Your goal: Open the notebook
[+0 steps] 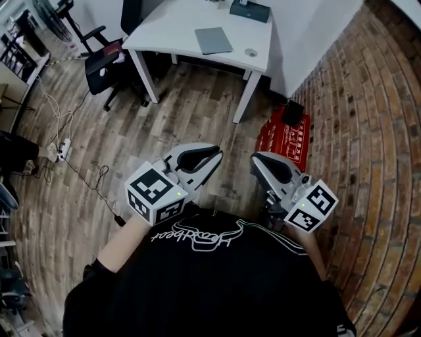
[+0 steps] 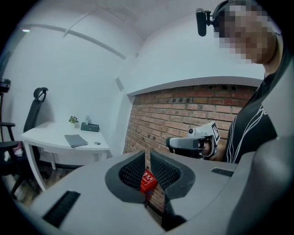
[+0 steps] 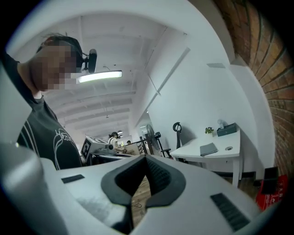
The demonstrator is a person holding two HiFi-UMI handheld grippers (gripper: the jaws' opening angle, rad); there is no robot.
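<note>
The task has not started: the approach is the step in hand. The notebook [image 1: 213,40], grey and closed, lies flat on the white worktop [image 1: 164,34], well apart from the person, who stands back on the wooden floor [image 1: 184,118] with both tools held near the chest.

The left hand-held gripper [image 1: 216,158] has its jaws drawn together and nothing is held between them; the red seen through the slit behind its tips is a thing on the floor far off. The right hand-held gripper [image 1: 256,162] also has its tips meeting and carries nothing.

By my reading, the next move calls for walking up to the worktop, then parting one pair of jaws to catch the cover's free edge while the other steadies the book. The cover is thin and lies flush, so getting a tip under it looks fiddly.

As for containers, a dark box [image 1: 250,10] stands at the back of the worktop with something white poking from its top, probably tissues. A red box [image 1: 284,139] sits on the floor against the brick wall [image 1: 368,131]; its contents are not visible
</note>
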